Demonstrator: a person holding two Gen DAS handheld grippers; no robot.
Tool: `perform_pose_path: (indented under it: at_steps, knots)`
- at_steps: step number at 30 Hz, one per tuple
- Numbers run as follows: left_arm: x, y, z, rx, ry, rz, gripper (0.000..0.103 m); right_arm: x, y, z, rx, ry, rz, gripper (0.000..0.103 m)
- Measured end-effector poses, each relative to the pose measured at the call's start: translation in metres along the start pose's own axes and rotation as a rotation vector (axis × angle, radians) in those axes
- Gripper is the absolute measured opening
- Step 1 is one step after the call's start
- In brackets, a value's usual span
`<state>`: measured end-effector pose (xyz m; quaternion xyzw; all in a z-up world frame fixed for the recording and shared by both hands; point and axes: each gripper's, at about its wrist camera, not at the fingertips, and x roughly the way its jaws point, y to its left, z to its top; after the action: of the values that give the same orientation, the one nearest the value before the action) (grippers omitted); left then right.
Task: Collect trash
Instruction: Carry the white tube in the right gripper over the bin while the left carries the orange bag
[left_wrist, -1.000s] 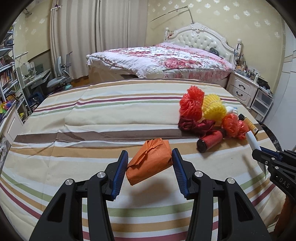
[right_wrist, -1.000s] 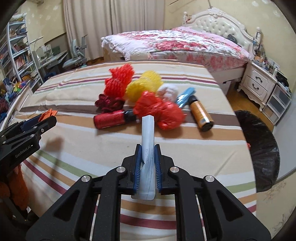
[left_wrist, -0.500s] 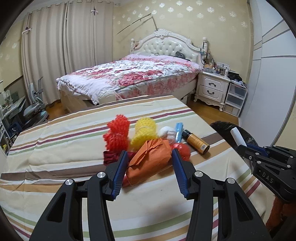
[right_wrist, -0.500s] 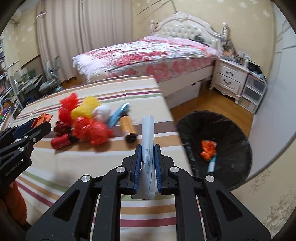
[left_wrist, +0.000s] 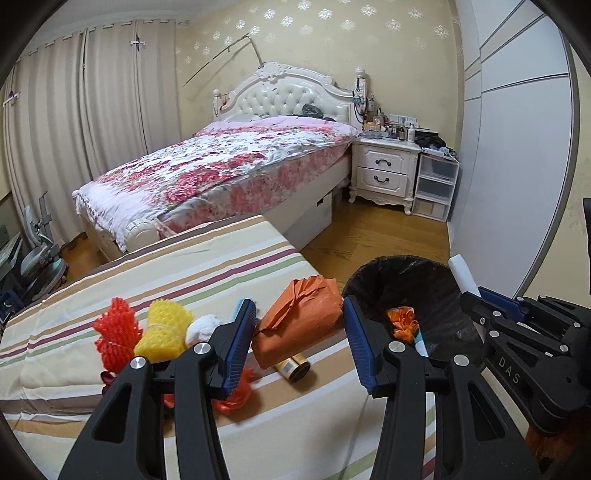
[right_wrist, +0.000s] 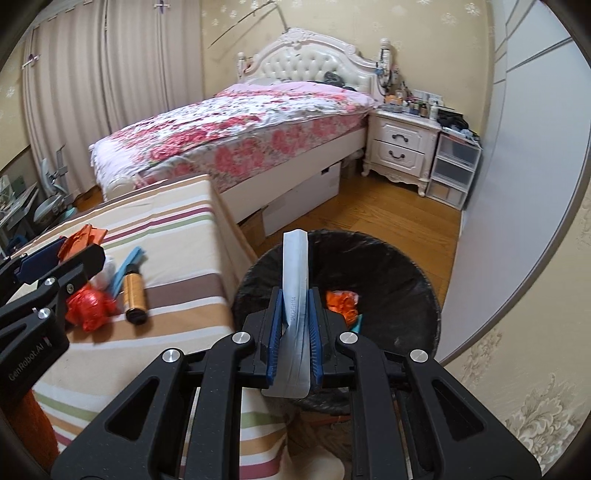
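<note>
My left gripper (left_wrist: 299, 328) is shut on an orange paper packet (left_wrist: 299, 321) and holds it above the striped bed's right edge, beside the black-lined trash bin (left_wrist: 402, 273). My right gripper (right_wrist: 294, 317) is shut on a flattened white tube (right_wrist: 295, 280) and holds it over the trash bin's near rim (right_wrist: 406, 258). Orange trash (right_wrist: 341, 301) lies inside the bin. On the striped bed (left_wrist: 184, 266) lie a red net (left_wrist: 116, 338), a yellow net (left_wrist: 164, 328), a white wad (left_wrist: 201, 326), a red bag (right_wrist: 88, 302), a blue item (right_wrist: 127, 266) and a gold can (right_wrist: 133, 293).
A floral bed (left_wrist: 229, 166) stands behind, with a white nightstand (left_wrist: 384, 170) and plastic drawers (left_wrist: 436, 188) to its right. A pale wardrobe wall (left_wrist: 517, 166) stands right of the bin. Wooden floor (left_wrist: 369, 236) lies between the beds. A chair (left_wrist: 40, 254) is far left.
Both grippers have swung right with their loads, from over the striped bed toward the bin. The right gripper now holds the tube over the bin; the left nears the bed's right edge.
</note>
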<state>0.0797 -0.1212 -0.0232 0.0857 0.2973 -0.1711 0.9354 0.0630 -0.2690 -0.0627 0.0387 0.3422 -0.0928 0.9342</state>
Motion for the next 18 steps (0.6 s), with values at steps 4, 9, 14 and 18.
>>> perform_pose_path:
  at_steps: [4, 9, 14, 18]
  knots:
    - [0.018, -0.020, 0.010, 0.028, 0.007, -0.010, 0.049, 0.011, -0.014, 0.005, 0.020, -0.001, -0.024, 0.014]
    - [0.037, -0.037, 0.018, 0.050, 0.006, -0.009, 0.049, 0.028, -0.028, 0.008, 0.044, 0.015, -0.044, 0.014]
    - [0.059, -0.043, 0.023, 0.053, 0.026, 0.009, 0.049, 0.041, -0.041, 0.008, 0.083, 0.034, -0.059, 0.014]
    - [0.073, -0.049, 0.026, 0.058, 0.041, 0.018, 0.049, 0.049, -0.048, 0.009, 0.105, 0.044, -0.064, 0.014]
